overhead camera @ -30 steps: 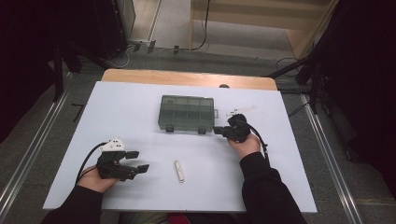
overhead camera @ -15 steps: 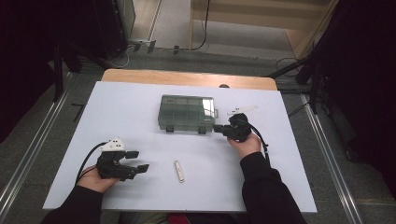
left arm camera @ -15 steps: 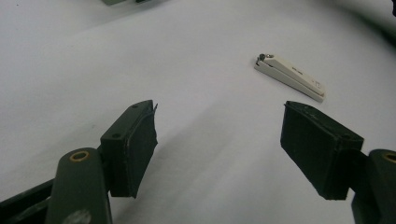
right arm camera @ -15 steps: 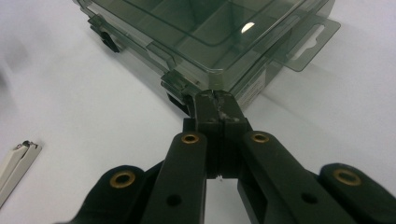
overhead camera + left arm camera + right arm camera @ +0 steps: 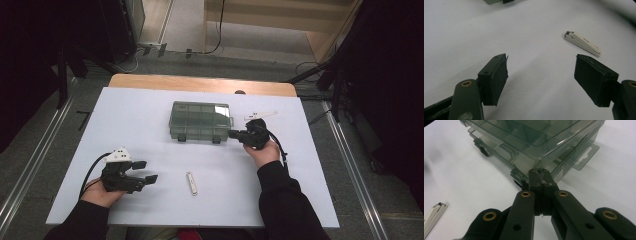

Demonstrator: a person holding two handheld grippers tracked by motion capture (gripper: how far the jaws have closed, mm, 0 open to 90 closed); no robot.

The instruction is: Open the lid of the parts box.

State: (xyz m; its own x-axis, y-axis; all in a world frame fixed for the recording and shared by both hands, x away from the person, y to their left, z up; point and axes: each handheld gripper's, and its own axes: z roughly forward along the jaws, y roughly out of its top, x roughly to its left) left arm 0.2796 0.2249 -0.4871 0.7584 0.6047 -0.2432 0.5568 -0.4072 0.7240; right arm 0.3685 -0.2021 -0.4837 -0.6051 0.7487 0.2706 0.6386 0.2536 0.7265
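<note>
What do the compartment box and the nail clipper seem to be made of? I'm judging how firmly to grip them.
The compartment box looks like smoky, see-through hard plastic with a glossy finish: its dividers show through the lid. The nail clipper has a cream, matte body, probably plastic or painted; the darker pin at its end looks like metal.

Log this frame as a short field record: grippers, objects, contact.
left gripper: open, jaws wide apart, low over the table, holding nothing
right gripper: shut, jaw tips at the near right corner of the box
box: clear, compartmented, lid down
nail clipper: lying flat between the hands, untouched
</note>
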